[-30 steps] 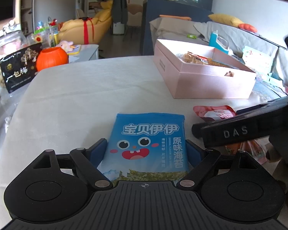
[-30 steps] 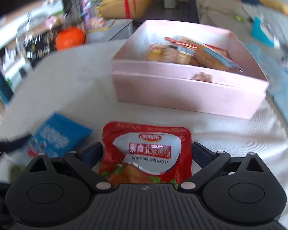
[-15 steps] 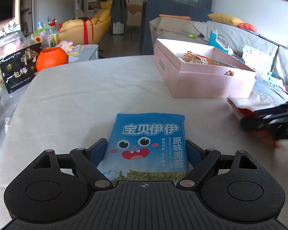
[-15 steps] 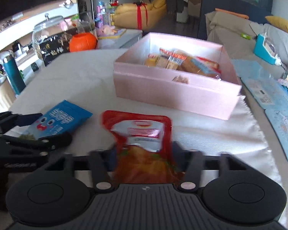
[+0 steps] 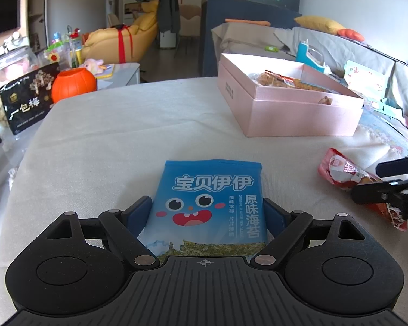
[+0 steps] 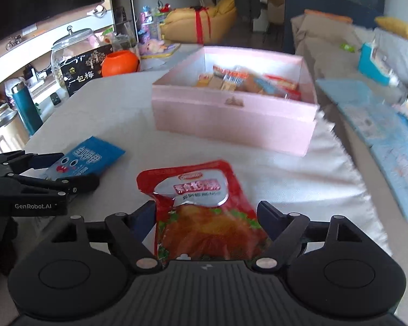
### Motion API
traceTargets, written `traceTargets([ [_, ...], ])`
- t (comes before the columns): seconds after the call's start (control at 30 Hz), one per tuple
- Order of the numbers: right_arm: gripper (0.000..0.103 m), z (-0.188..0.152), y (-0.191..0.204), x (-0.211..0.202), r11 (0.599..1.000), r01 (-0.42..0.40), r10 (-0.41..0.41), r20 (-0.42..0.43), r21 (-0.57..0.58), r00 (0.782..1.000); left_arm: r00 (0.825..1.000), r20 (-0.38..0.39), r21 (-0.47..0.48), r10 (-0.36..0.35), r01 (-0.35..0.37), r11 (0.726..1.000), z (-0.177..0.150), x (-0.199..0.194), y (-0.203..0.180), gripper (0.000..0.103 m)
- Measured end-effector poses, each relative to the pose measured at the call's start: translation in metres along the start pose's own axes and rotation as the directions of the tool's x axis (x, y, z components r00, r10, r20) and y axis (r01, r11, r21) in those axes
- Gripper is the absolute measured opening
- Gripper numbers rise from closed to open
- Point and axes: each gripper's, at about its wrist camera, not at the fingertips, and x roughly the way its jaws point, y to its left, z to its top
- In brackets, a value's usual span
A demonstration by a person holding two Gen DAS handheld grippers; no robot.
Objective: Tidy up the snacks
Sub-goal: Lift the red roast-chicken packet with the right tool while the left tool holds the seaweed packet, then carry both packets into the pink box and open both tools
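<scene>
left gripper (image 5: 208, 212) pinches blue seaweed pack (image 5: 210, 201) | right gripper (image 6: 206, 214) pinches red pouch (image 6: 201, 212), lifted | both aimed at pink box (image 6: 231, 119), likely for stowing

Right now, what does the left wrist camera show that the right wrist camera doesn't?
Only the left wrist view shows the blue seaweed packet's full cartoon face, held by the left hand-held gripper. Only the right wrist view shows the teal bottle and the red pouch's front, held by the right hand-held gripper. Both show the pink box and orange pumpkin.
</scene>
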Motion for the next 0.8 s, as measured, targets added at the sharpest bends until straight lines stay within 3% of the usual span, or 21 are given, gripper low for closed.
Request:
traceTargets([
  [0.1, 0.085, 0.003, -0.002, 0.014, 1.000, 0.004, -0.004, -0.010, 0.013, 1.000, 1.000, 0.000, 0.001, 0.000, 0.000, 1.000, 0.000, 0.000, 0.001, 0.090],
  [0.17, 0.094, 0.006, -0.007, 0.026, 0.999, 0.010, -0.010, -0.023, 0.035, 1.000, 1.000, -0.001, 0.001, 0.001, -0.001, 1.000, 0.000, 0.000, 0.000, 0.090],
  [0.3, 0.096, 0.007, -0.003, 0.036, 0.999, 0.045, -0.045, -0.010, 0.016, 0.999, 1.000, -0.001, 0.002, 0.001, -0.001, 1.000, 0.000, 0.000, 0.000, 0.090],
  [0.47, 0.072, 0.009, 0.002, 0.028, 0.998, 0.058, -0.059, -0.010, -0.032, 0.998, 1.000, -0.001, 0.002, 0.001, -0.001, 1.000, 0.000, 0.000, 0.000, 0.090],
  [0.6, 0.063, 0.009, -0.010, 0.012, 0.998, 0.066, -0.066, -0.004, -0.003, 0.998, 1.000, -0.001, 0.002, 0.002, -0.002, 1.000, 0.000, 0.000, 0.000, 0.090],
  [0.8, 0.062, 0.015, -0.034, -0.021, 0.994, 0.081, -0.085, 0.061, 0.068, 0.995, 1.000, -0.001, 0.002, 0.002, -0.002, 1.000, 0.000, 0.000, 0.001, 0.090],
])
